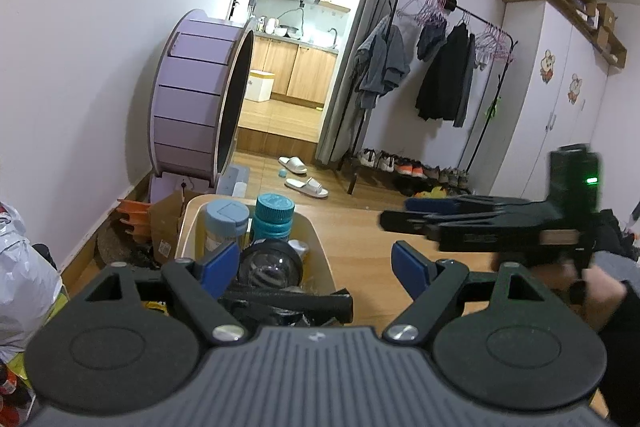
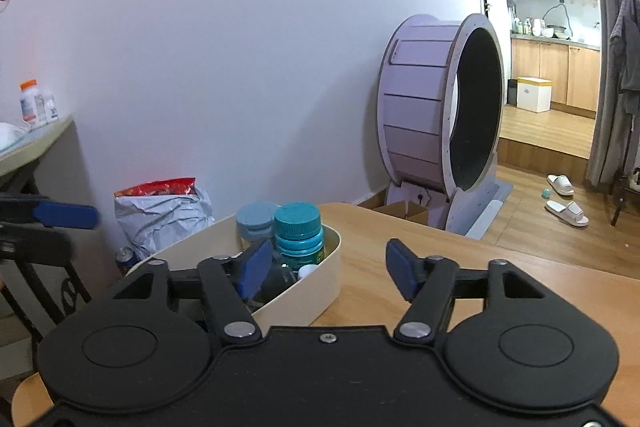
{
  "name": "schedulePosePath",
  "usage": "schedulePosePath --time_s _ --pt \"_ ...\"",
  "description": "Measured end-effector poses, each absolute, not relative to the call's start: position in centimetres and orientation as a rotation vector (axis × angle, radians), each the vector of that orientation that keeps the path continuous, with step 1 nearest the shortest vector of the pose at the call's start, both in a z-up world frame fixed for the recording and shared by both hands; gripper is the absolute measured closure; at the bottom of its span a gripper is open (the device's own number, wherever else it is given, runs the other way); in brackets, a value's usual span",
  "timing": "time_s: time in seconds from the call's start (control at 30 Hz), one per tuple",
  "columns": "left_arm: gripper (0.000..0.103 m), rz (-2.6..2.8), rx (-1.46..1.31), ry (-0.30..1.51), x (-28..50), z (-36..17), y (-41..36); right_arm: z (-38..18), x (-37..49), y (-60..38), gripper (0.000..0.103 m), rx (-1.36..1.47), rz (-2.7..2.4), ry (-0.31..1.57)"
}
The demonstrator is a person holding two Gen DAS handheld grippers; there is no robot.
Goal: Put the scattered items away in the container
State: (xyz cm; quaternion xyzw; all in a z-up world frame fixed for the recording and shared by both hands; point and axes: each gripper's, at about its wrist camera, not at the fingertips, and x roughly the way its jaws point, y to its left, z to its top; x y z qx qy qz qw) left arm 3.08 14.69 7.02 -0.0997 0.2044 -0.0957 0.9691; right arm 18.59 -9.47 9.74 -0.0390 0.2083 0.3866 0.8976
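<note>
Looking at the cream container [image 2: 304, 291] on the desk [image 2: 400, 227], we see a teal-capped bottle [image 2: 298, 231] and a light blue-lidded jar [image 2: 256, 219] standing upright inside it. Our left hand-held gripper [image 1: 310, 267] hovers above the container with its jaws wide apart and empty. Our right hand-held gripper [image 2: 324, 267], just beside the container, is also parted and grips nothing.

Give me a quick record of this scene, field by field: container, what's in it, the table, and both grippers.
container: cream bin on wooden table
contents: teal-capped bottle, pale blue-lidded jar, a clear rounded item, others unclear
left gripper: open, empty, over the bin
right gripper: open, empty, beside the bin
</note>
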Motion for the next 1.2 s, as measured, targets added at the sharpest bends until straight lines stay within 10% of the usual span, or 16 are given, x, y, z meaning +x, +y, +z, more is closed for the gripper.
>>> schedulePosePath --time_s 0.3,1.2 --pt "0.006 -0.103 -0.2 0.528 4.0 6.0 14.5 11.0 14.5 -10.6 0.0 -0.07 0.778 0.453" --pt "0.0 0.023 -0.108 0.699 3.7 5.3 14.1 11.4 13.0 -8.6 0.0 -0.174 0.822 0.507"
